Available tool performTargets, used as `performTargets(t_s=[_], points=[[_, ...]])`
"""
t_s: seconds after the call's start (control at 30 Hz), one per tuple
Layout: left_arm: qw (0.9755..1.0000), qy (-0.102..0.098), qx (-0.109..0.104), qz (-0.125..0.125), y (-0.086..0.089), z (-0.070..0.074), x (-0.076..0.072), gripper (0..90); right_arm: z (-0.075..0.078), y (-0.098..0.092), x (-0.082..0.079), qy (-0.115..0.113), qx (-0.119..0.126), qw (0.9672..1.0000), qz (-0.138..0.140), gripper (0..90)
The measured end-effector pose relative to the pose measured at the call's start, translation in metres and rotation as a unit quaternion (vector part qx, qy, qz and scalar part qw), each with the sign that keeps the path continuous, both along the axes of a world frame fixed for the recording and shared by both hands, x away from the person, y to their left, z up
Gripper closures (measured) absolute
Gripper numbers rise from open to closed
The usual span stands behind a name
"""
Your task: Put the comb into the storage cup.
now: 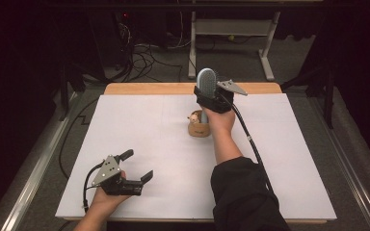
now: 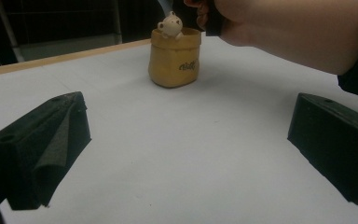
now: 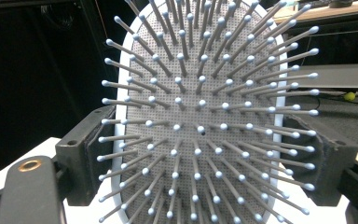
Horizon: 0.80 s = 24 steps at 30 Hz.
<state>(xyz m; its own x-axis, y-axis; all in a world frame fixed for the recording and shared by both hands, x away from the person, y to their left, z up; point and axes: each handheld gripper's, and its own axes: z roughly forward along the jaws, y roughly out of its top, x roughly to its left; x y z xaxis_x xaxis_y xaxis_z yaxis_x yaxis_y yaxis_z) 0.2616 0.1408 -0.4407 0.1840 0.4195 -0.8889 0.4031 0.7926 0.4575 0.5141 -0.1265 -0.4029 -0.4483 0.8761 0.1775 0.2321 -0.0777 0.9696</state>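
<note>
1. The right gripper (image 1: 211, 94) pinches a hairbrush (image 1: 207, 81) by the sides of its head; in the right gripper view the two black jaws press against the white rim of the brush (image 3: 200, 121), bristles facing the camera.
2. The brush stands upright, head above the jaws, handle reaching down toward a small tan pot (image 1: 199, 126) just below the right gripper.
3. The pot stands on the white table (image 1: 139, 130), a small bear figure (image 2: 170, 25) peeking over its rim.
4. The left gripper (image 1: 137, 168) rests low at the near left of the table, well apart from the pot, its jaws spread wide with nothing between them.
5. From the left gripper view, the pot (image 2: 175, 58) sits ahead, between the open jaws and farther off, the right forearm (image 2: 298, 32) beside it.
</note>
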Motion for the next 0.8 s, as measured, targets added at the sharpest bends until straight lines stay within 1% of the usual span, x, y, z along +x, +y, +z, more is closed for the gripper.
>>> performTargets(t_s=[0.27, 0.47, 0.53, 0.67, 0.8], points=[[1.0000, 0.001, 0.001, -0.002, -0.0010, -0.0002, -0.0003, 0.2, 0.0004, -0.0005, -0.0003, -0.001, -0.003, 1.0000, 0.004, 15.8], [1.0000, 0.001, 0.004, -0.004, -0.0012, -0.0009, 0.0000, 0.2, -0.0001, -0.0009, 0.0000, 0.006, -0.006, 0.9999, 0.007, 14.4], [1.0000, 0.002, 0.002, -0.003, -0.0016, -0.0008, 0.0000, 0.2, -0.0001, -0.0016, 0.0005, 0.005, -0.005, 1.0000, 0.006, 12.3], [1.0000, 0.001, 0.004, -0.005, -0.0016, -0.0012, 0.0003, 0.1, 0.0004, -0.0033, 0.0013, 0.012, -0.001, 0.9999, 0.009, 7.8], [1.0000, 0.001, 0.003, -0.005, -0.0017, -0.0010, 0.0002, 0.2, 0.0012, -0.0050, 0.0020, 0.014, 0.000, 0.9999, 0.008, 0.5]])
